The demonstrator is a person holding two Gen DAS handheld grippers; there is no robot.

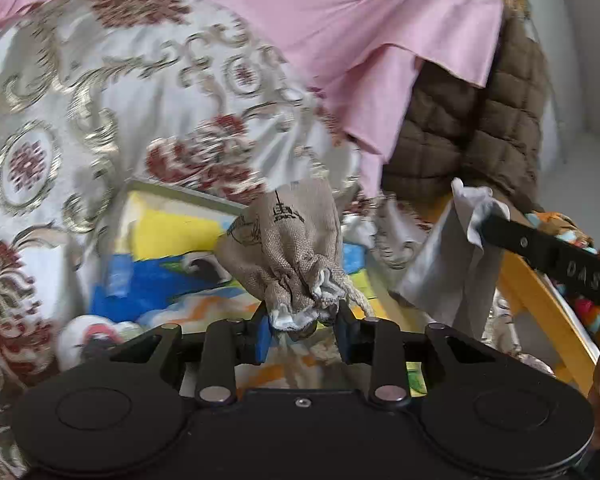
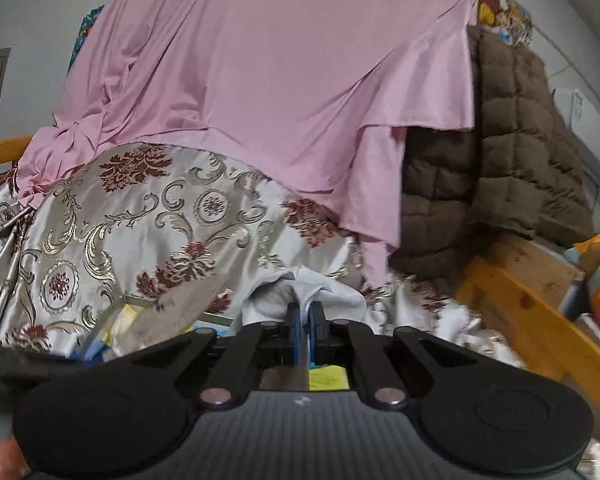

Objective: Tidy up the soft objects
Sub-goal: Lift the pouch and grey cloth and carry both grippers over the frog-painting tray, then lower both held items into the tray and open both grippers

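Observation:
My left gripper (image 1: 304,322) is shut on the gathered mouth of a beige burlap drawstring pouch (image 1: 288,244), held up above a colourful picture board (image 1: 172,248). My right gripper (image 2: 304,318) is shut on a pale grey cloth (image 2: 300,288); in the left wrist view the same cloth (image 1: 452,264) hangs from the right gripper's black finger (image 1: 540,252), to the right of the pouch.
A silver brocade cover with red and gold patterns (image 2: 140,216) lies over a bulky heap. A pink sheet (image 2: 284,88) drapes behind it, a brown quilted blanket (image 2: 512,152) to the right. A wooden frame (image 2: 540,320) runs along the right side.

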